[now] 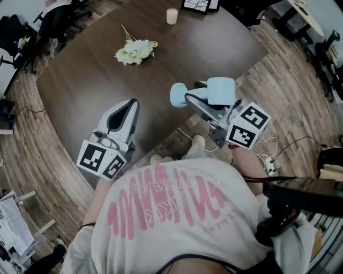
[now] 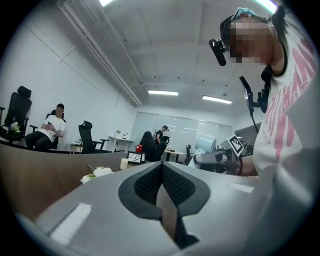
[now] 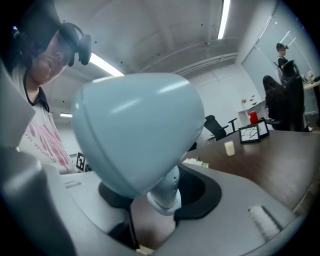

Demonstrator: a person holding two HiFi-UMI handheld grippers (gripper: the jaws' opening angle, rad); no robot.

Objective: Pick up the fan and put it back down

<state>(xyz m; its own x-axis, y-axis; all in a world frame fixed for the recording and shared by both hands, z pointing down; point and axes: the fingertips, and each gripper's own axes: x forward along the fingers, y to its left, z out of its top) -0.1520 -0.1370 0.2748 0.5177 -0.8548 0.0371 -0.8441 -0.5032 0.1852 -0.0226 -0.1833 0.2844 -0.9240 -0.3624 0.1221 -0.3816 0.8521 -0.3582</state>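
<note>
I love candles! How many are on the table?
1. The candle stands at the far side of the table, beside the picture frame. More could sit beyond the picture's edge.

Dark round table [image 1: 80, 80]; wood-plank floor [image 1: 284, 80]; black office chairs [image 2: 86, 134]; ceiling strip lights [image 2: 162, 93]; white walls [image 2: 50, 90].

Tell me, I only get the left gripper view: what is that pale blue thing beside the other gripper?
Observer: A small fan. The right gripper view shows its neck held between the right gripper's jaws.
Operator: Whereabouts is it?
Observer: The head view puts it at the near edge of the dark table.
Operator: Anything underfoot?
Observer: White cables and a power strip lie on the wooden floor beside the person.
</note>
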